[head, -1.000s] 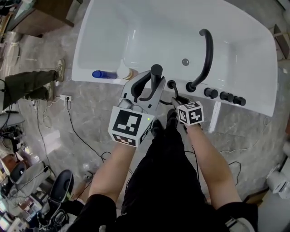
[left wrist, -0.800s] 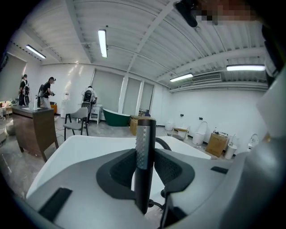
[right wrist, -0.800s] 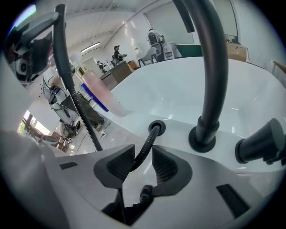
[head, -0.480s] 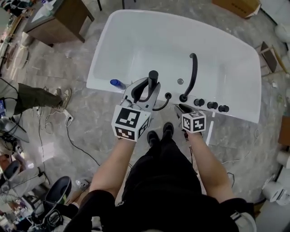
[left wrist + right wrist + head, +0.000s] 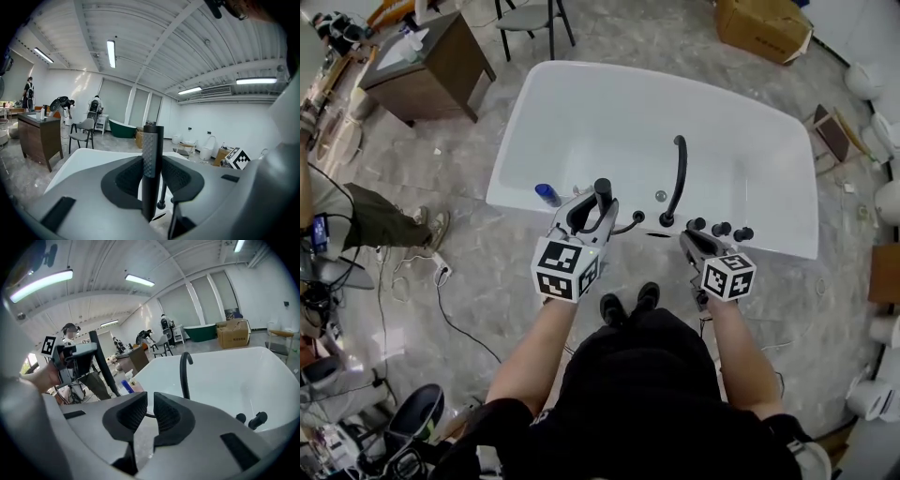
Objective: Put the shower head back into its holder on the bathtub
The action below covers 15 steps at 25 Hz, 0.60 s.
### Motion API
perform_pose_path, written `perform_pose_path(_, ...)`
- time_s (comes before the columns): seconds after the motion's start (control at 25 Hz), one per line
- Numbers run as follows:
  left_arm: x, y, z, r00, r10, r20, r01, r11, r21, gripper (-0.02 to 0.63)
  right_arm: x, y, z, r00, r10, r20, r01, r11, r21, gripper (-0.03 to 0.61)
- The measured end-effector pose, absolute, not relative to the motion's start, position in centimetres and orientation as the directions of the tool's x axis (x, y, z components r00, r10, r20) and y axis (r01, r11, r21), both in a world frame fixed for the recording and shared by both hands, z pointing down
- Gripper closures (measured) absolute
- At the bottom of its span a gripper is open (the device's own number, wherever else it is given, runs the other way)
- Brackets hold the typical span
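The shower head (image 5: 603, 191) is a black stick with a hose that runs to a black holder ring (image 5: 637, 217) on the white bathtub's rim (image 5: 511, 192). My left gripper (image 5: 592, 208) is shut on it above the near rim. In the left gripper view the stick (image 5: 152, 140) stands upright, clamped between the pads (image 5: 129, 176). My right gripper (image 5: 686, 239) hovers before the black knobs (image 5: 719, 229). Its jaws are closing, with a narrow gap and nothing between them in the right gripper view (image 5: 150, 411). That view also shows the shower head (image 5: 105, 366) at the left.
A curved black spout (image 5: 677, 178) rises from the rim beside the holder. A blue bottle (image 5: 547, 194) lies on the rim at the left. A wooden cabinet (image 5: 417, 66), a chair (image 5: 530, 19) and a cardboard box (image 5: 764, 26) stand beyond the tub. Cables (image 5: 441, 272) trail on the floor.
Both grippers have risen away from the tub rim, the left one with the shower head in it. The right gripper has drifted right, away from the hose.
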<state>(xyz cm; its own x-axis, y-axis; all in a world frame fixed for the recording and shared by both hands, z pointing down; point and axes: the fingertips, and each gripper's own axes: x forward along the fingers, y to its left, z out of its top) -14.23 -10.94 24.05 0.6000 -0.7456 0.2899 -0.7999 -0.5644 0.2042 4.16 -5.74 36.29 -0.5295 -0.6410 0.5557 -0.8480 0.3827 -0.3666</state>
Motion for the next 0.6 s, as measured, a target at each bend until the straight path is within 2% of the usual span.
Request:
perform_pose_path(0.16,-14.5,-9.4,22.6,0.595,-0.754,0.278,-0.804,-0.559,0.204,0.480,4.6,-5.7,32.4,-0.548,-0.666,0.507,-0.836,0.412,-0.362,0.562)
perform_pose_path(0.6,-11.2,-9.4,19.1,0.577,-0.774,0.261,-0.816,-0.558,0.152,0.480,9.3,-7.8,22.1,-0.574,-0.750,0.329,-0.818,0.503,-0.279,0.565)
